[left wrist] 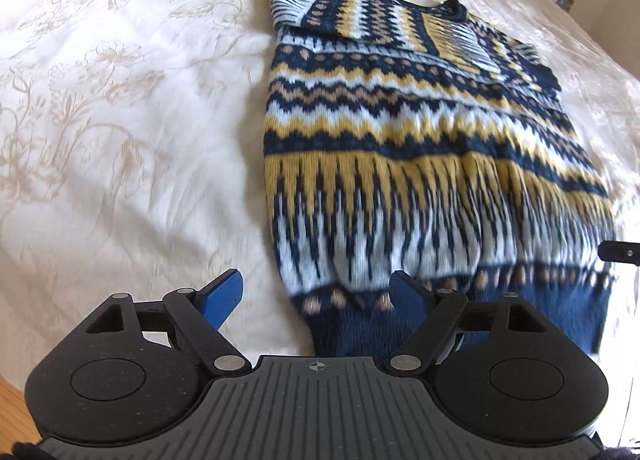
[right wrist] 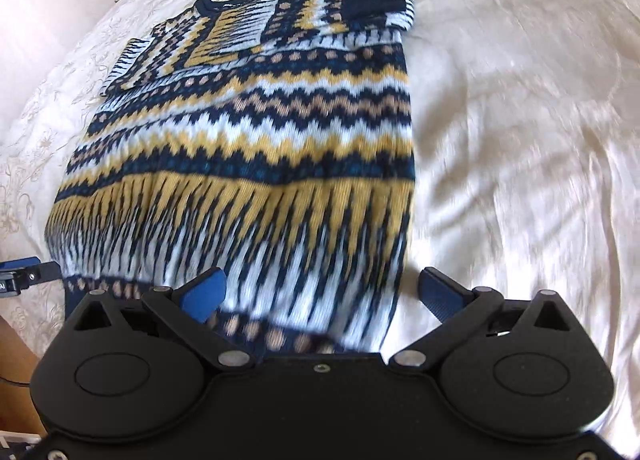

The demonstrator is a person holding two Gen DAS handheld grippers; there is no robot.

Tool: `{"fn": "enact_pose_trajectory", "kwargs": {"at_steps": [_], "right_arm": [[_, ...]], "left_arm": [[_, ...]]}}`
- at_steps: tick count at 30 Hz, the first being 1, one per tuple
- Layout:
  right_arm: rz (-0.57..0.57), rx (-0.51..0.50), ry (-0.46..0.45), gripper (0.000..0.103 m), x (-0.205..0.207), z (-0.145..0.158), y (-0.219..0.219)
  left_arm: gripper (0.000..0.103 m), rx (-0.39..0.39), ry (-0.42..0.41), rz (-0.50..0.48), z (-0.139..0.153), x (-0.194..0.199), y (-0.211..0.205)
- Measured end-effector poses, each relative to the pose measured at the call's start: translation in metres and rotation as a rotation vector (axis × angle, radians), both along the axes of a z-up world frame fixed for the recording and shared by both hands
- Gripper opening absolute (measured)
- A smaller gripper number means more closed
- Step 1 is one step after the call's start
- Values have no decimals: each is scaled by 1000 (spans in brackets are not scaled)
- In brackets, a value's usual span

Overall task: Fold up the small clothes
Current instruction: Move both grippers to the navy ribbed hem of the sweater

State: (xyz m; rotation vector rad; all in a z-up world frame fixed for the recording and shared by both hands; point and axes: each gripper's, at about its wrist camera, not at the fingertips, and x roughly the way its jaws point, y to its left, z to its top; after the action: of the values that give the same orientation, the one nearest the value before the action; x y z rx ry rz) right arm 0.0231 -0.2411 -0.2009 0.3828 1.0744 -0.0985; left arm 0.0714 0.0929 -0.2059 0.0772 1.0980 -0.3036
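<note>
Two grippers hang over the near hem of one sweater that lies flat on a bed with a cream floral cover.

Sweater: knitted in navy, yellow, pale blue and tan bands. The collar points to the far end of the bed. Both sleeves are folded in across the chest. The plain blue hem band lies nearest the cameras.

Left gripper: jaws open, blue pads spread apart. The left pad stands over bare bedcover; the right pad stands over the hem band at the sweater's left corner. No fabric is pinched between the pads.

Right gripper: jaws open, pads spread wide. The left pad stands over the patterned knit near the hem; the right pad stands over bare bedcover, just beside the sweater's right edge. The right corner of the hem lies between the pads, not gripped.

Each view shows a black part of the other gripper at the frame edge, beside the hem.

Both views are blurred near the hem. Contact between pads and fabric cannot be told.
</note>
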Motion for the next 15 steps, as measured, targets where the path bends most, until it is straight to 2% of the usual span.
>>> {"fn": "enact_pose_trajectory", "kwargs": {"at_steps": [7,15], "right_arm": [[-56,60,-27,102,-27,8,9],[-20,62,-67,102,-43,11,20]], "left_arm": [[79,-9,-1,-51,-8,-24,5],[79,-11,-7,-70,-18,-31,2]]}}
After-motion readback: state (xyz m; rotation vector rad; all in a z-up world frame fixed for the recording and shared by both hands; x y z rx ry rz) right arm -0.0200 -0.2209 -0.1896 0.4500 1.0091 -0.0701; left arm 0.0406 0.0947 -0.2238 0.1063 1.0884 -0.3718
